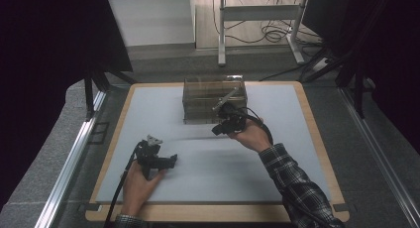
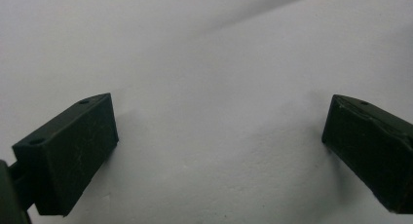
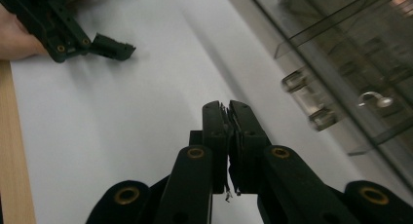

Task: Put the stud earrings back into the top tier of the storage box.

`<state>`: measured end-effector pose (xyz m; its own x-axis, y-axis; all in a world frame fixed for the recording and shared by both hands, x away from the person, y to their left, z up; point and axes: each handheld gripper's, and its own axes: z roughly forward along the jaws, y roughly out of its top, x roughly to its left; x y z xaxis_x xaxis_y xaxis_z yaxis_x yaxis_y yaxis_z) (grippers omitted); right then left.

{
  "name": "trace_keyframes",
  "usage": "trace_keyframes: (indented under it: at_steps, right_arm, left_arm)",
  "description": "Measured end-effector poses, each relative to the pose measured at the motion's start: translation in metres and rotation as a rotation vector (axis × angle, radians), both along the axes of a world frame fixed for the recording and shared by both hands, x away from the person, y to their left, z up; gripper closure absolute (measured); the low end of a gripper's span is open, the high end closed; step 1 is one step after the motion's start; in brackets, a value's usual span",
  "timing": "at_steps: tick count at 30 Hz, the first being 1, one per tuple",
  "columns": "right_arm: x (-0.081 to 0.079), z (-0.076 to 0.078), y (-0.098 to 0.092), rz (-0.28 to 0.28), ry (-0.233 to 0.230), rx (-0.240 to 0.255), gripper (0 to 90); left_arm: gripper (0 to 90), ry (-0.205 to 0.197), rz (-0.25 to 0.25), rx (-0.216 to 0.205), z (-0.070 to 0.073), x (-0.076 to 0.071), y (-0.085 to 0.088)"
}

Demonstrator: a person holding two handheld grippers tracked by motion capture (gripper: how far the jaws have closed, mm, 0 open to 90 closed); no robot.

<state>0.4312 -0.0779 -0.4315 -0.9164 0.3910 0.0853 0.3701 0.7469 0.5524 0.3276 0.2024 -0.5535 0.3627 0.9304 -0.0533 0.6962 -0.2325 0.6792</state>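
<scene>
While our left claw (image 1: pixel 171 161) sits low on the white tabletop (image 1: pixel 208 163) with jaws spread wide and nothing between them, our right claw (image 3: pixel 229 112) is pinched shut just in front of the clear box (image 1: pixel 214 99) farther back.

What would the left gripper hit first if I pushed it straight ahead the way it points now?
Most likely the white table surface: the left gripper, jaws wide apart, looks down onto bare white mat with nothing between them. How close it is cannot be judged from here.
</scene>
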Motion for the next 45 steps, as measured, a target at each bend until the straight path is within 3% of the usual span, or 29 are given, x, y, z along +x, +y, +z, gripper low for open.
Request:
trace_keyframes:
  at_steps: [12, 21, 45]
  right_arm:
    - [0.014, 0.024, -0.001, -0.05, -0.042, 0.019, 84.7]
    - [0.027, 0.03, 0.0, -0.093, -0.075, 0.02, 84.7]
    - [0.059, 0.002, 0.009, -0.196, -0.126, 0.008, 84.4]
  left_arm:
    - [0.0, 0.0, 0.001, -0.001, 0.0, 0.0, 0.0]
    - [0.0, -0.001, 0.005, -0.006, 0.0, 0.0, -0.001]
    - [0.0, 0.001, 0.001, -0.003, 0.0, 0.0, 0.0]
